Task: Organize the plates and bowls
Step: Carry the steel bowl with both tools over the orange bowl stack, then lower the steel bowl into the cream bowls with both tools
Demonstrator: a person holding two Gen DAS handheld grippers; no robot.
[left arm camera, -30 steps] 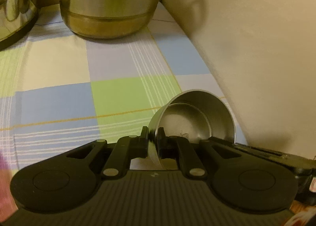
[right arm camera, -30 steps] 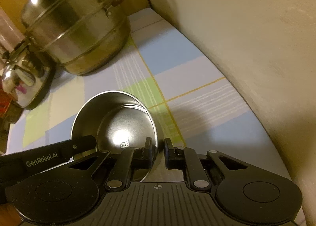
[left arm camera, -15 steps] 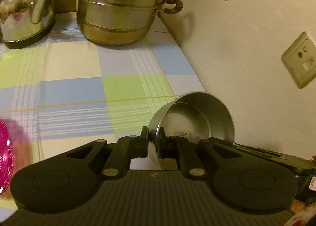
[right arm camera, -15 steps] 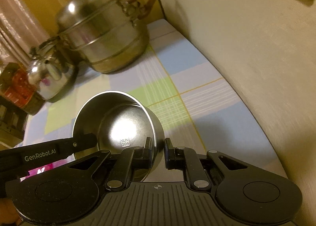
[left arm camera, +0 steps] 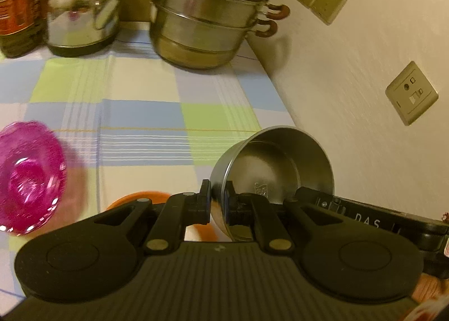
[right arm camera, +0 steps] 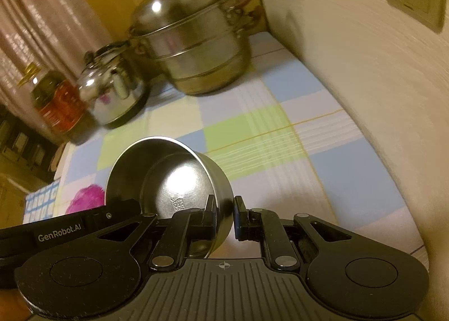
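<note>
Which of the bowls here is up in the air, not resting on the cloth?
The steel bowl: both claws, left claw and right claw, pinch its rim, holding it tilted. The pink bowl sits on the checked cloth.

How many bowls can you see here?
3: a steel bowl pinched at its rim by both grippers, a pink bowl on the tablecloth, and an orange one mostly hidden behind the left gripper.

On the surface [left arm camera: 134,113], the steamer pot [left arm camera: 207,20] stands at the back by the wall [left arm camera: 364,113], kettle [left arm camera: 81,15] left of it, oil bottle [left arm camera: 16,4] farther left.
</note>
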